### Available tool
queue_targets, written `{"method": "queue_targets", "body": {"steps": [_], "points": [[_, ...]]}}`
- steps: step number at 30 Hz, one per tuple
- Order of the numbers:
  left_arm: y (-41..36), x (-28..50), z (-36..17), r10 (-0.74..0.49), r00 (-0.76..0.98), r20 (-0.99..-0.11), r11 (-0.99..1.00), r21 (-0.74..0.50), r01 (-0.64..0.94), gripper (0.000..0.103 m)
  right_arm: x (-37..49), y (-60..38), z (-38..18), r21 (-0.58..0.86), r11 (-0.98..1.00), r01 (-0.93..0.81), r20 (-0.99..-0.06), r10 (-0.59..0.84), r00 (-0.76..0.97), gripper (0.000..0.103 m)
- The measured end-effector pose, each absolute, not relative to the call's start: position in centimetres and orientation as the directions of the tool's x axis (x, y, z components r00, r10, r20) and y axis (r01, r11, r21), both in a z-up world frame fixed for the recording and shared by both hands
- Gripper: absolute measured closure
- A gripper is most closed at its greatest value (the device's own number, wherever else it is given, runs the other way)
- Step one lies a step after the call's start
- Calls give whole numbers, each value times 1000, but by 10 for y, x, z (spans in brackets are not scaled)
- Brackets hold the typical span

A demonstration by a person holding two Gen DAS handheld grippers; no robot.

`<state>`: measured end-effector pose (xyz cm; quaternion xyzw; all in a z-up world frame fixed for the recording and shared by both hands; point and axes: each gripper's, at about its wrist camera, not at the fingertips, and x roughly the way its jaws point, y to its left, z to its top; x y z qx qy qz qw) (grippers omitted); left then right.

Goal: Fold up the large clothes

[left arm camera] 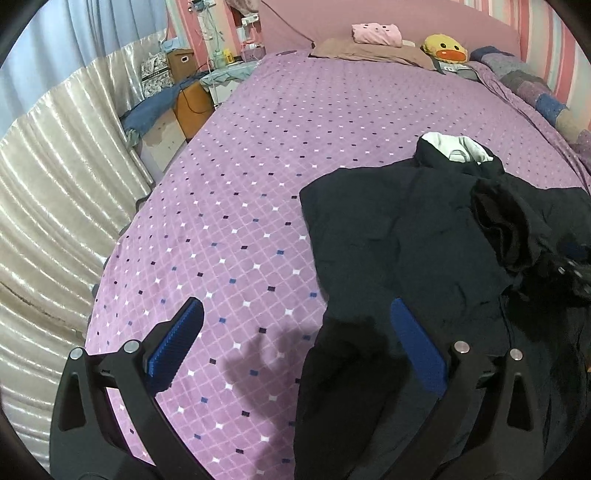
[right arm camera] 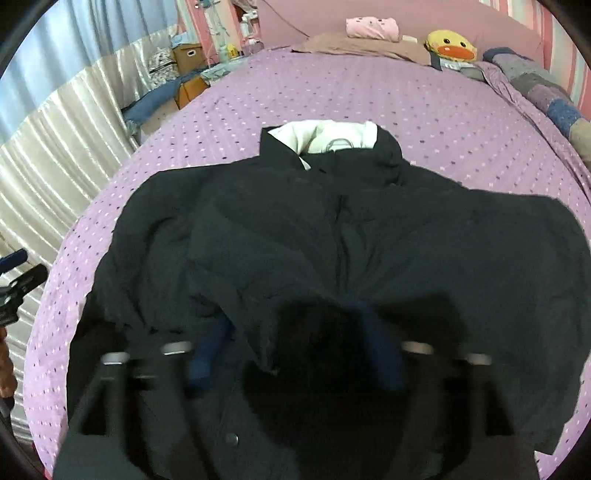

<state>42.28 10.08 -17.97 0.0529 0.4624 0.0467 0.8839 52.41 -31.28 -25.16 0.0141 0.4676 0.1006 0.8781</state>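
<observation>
Your left camera looks low along the bed (left arm camera: 258, 155); your right sits closer over the jacket (right arm camera: 332, 240); both share the pillows (left arm camera: 369, 51).

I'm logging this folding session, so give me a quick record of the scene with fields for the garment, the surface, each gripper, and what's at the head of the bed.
garment: black jacket with a white collar lining, lying spread out, front up
surface: bed with a purple diamond-print cover
left gripper: open, over the jacket's left edge
right gripper: blurred, fingers apart over the jacket's lower part
head of bed: yellow duck toy, folded pink cloth
</observation>
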Motion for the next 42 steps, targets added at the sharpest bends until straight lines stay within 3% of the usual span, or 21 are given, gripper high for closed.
{"method": "queue_targets", "body": {"steps": [4,12,17,24,25,28,30,32,34,35,38,42], "points": [[85,427,-174,110,569,-815,993,120,-20,3,509,-333,-221,82,976,-200,-804,183,566,15],[-15,449,-174,5,567,-824,992,77,103,3,483,-472,-191,87,996,19,-782,56,620,13],[-75,473,-190,-5,544,-839,982,98,161,3,473,-553,-213,161,978,133,-794,48,606,11],[-122,510,-225,22,496,-868,967,145,211,3,493,-597,-271,323,931,173,-801,171,574,11],[-124,513,-229,26,493,-869,966,149,212,9,496,-599,-278,350,922,168,-794,197,575,11],[-128,514,-240,-3,479,-878,967,120,227,45,498,-599,-294,404,903,148,-774,251,581,14],[-129,512,-245,12,491,-871,965,139,223,55,499,-593,-301,402,906,135,-771,255,584,29],[-129,508,-246,24,505,-863,961,158,225,73,499,-586,-304,399,908,124,-769,258,585,53],[-124,505,-244,17,510,-860,963,152,224,89,496,-582,-301,390,914,113,-761,250,598,67],[-120,503,-241,7,514,-857,964,142,224,93,495,-579,-297,381,918,112,-758,241,606,75],[-109,495,-226,-3,541,-841,967,135,215,94,492,-573,-277,357,928,108,-742,211,636,86],[-81,484,-200,27,590,-807,969,167,185,95,492,-552,-247,365,929,68,-709,229,667,90]]}}
